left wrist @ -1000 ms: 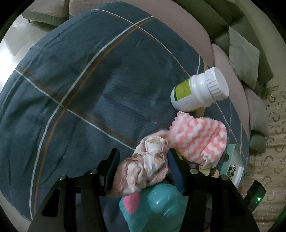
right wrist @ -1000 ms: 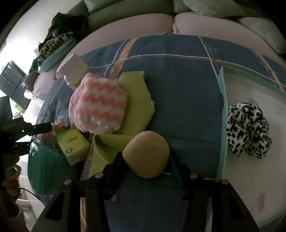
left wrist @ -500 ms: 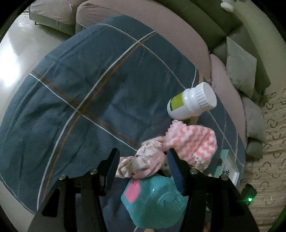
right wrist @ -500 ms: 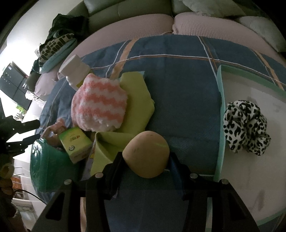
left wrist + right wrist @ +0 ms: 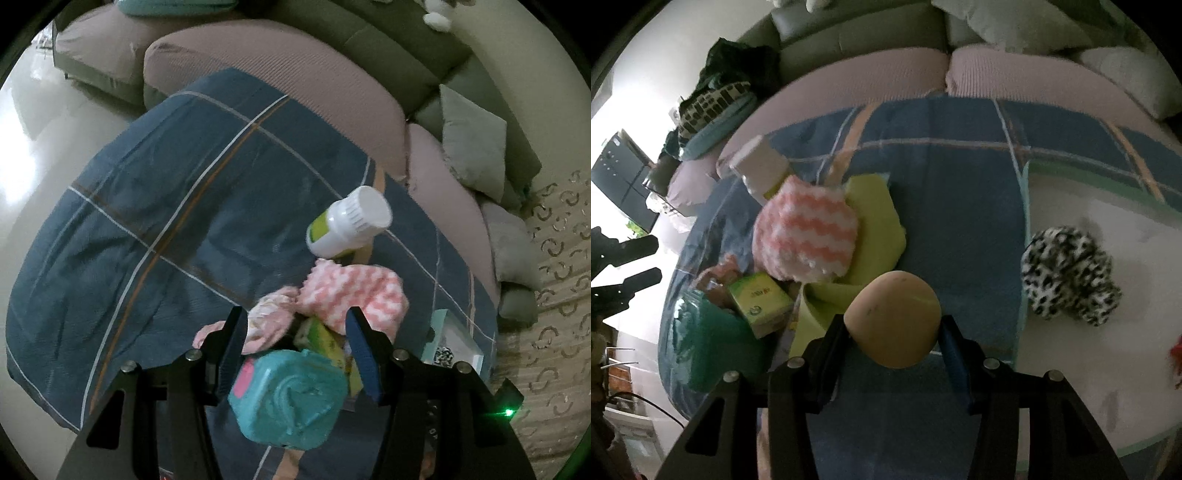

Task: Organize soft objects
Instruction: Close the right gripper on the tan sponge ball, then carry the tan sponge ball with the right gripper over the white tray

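Tan ball (image 5: 894, 318) clamped in right gripper (image 5: 894, 334); left gripper (image 5: 295, 332) apart, one scrunchie (image 5: 266, 321) below

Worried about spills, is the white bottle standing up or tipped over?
Tipped. The white bottle lies on its side on the blue blanket, its ribbed cap facing sideways.

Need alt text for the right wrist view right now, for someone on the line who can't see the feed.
The right gripper is shut on a tan, rounded soft ball above a blue plaid blanket. To the right, a black-and-white leopard-print scrunchie lies in a white tray with a green rim. To the left sit a pink-and-white zigzag fuzzy cloth, a yellow-green cloth and a small green box.
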Demonstrator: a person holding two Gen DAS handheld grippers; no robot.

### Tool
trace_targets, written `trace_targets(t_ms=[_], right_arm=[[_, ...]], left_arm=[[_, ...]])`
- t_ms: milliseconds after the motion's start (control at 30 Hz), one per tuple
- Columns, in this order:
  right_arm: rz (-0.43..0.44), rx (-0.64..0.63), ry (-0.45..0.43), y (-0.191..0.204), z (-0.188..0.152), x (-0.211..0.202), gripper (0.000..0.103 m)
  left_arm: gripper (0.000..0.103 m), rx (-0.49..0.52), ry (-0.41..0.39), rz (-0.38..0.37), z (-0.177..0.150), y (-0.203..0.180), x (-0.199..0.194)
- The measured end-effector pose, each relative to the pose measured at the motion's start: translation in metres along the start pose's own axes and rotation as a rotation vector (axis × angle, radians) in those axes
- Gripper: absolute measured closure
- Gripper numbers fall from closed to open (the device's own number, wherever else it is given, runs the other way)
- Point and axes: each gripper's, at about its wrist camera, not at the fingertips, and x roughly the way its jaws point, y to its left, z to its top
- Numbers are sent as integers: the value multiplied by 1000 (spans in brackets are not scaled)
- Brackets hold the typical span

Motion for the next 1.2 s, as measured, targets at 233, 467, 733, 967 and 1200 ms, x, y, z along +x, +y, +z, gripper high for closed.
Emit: trace_targets(t_ms=[233,467,733,967,1200], right_arm=[[-19,24,-50,-10,6,-19,50],[-30,61,-94,-27,11,-37,50],[-46,129,-145,-55,14,-59,50],[-72,208,-193,-94,17,-80,50],[-118,312,-223,-142,15,-96,50]], left_arm=[[46,50,-30,-22,-5,-33,-12],[46,101,-41,-37,-13,-66,-16],[46,190,-29,-61,-29,-115,-8],[46,268,8,-86,-50,-163,19],[46,357,52,-122,-76,-214,50]])
